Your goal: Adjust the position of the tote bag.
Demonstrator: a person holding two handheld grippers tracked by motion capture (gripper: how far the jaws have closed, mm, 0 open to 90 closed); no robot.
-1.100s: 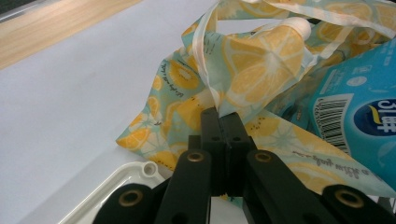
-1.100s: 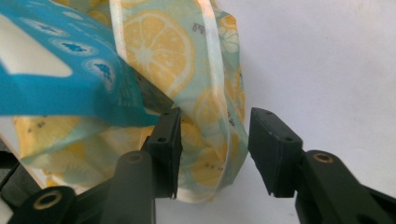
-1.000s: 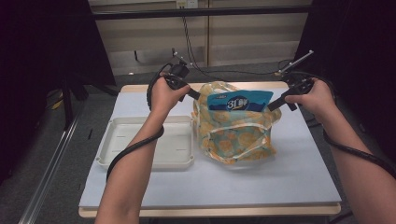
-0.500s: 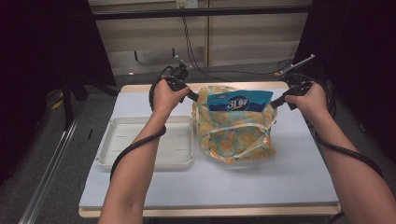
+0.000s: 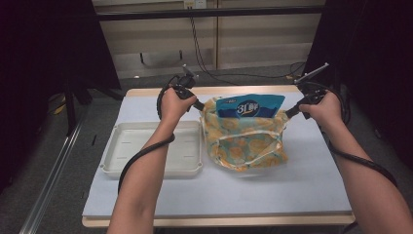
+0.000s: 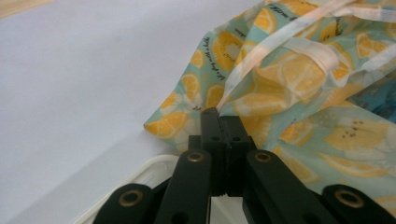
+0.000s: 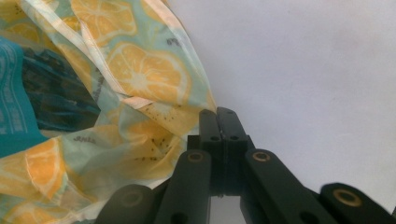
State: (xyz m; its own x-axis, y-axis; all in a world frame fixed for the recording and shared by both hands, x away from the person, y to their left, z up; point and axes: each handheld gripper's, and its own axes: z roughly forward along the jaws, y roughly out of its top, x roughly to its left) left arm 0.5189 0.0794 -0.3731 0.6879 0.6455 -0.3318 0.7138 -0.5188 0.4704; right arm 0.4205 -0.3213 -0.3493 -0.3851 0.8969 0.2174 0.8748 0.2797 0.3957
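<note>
The lemon-print plastic bag [image 5: 246, 141] is sitting right of the shallow white plastic tray [image 5: 153, 152] on the bench [image 5: 292, 190], a blue packet [image 5: 249, 106] standing inside, grippers flanking its far corners.

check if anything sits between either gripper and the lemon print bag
Nothing visible does. The left gripper is shut on the lemon print bag at its left edge, and the right gripper is shut on its right edge. The blue packet sits inside the bag, between the two grips.

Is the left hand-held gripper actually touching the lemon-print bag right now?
Touching. In the left gripper view, the left hand-held gripper has its jaws shut on the edge of the lemon-print bag, the fabric pinched between them.
</note>
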